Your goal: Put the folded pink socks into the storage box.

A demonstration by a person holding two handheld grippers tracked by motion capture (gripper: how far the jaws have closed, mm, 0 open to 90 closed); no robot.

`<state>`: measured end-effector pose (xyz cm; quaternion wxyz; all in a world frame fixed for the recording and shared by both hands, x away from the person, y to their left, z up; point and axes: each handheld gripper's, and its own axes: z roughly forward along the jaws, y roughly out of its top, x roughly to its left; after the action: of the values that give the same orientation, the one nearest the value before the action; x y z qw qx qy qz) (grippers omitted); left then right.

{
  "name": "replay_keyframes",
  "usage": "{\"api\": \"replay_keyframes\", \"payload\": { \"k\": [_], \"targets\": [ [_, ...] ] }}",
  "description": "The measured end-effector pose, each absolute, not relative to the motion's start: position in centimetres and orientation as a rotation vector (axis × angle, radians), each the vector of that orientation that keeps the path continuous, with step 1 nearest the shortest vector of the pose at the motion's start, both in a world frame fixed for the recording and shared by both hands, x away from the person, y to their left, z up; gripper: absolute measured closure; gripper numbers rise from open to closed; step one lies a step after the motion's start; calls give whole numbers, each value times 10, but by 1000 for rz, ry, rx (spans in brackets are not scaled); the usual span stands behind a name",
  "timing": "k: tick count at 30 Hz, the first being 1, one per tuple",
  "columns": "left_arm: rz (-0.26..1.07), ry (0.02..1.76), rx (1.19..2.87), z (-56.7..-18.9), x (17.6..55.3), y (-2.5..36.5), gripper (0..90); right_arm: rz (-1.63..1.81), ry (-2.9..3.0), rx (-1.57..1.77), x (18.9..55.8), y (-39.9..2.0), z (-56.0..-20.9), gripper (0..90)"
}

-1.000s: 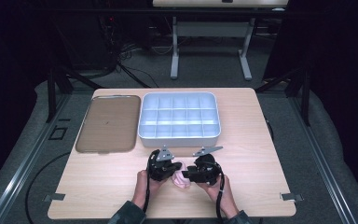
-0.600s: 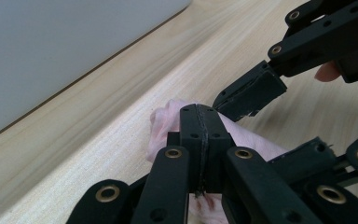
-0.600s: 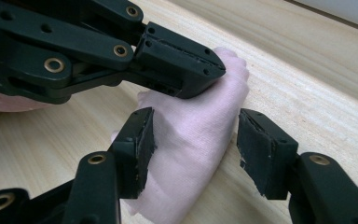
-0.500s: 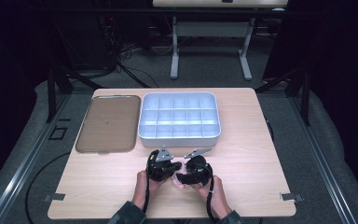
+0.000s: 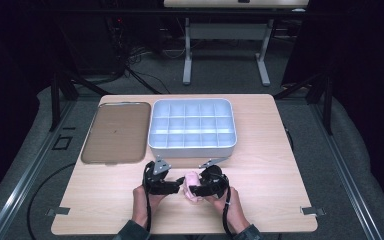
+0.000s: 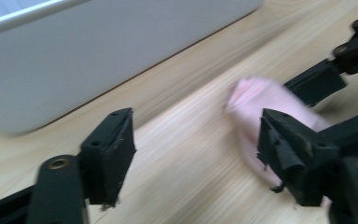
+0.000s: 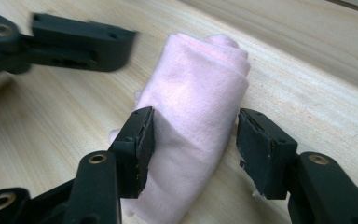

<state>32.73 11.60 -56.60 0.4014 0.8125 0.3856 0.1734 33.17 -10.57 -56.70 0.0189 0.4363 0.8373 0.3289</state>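
pink rolled cloth (image 7: 196,116) lies on the wooden table (image 5: 280,165) near its front edge, just in front of the white compartment tray (image 5: 192,129), between the two grippers. the right gripper (image 7: 193,149) straddles the roll; its left pad touches the fabric, the right pad seems to stand just clear, so no firm grip. the left gripper (image 6: 196,154) has just been opening, jaws wide and empty, the cloth blurred behind its right jaw.

No readable text, label, brand or number anywhere. Compartment box (image 5: 192,127), tray (image 5: 116,131) and table (image 5: 270,175) all plain, unmarked. Gripper jaws carry no lettering.
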Motion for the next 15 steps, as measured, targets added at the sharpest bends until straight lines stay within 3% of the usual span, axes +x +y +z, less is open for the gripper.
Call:
{"api": "replay_keyframes", "payload": {
  "k": [6, 15],
  "targets": [
    [481, 1057, 2049, -572, 311, 144, 163, 1019, 2615, 1352, 333, -105, -567, 488],
    [481, 1087, 2090, -588, 299, 152, 154, 916, 2658, 1319, 335, -97, -560, 559]
  ]
}}
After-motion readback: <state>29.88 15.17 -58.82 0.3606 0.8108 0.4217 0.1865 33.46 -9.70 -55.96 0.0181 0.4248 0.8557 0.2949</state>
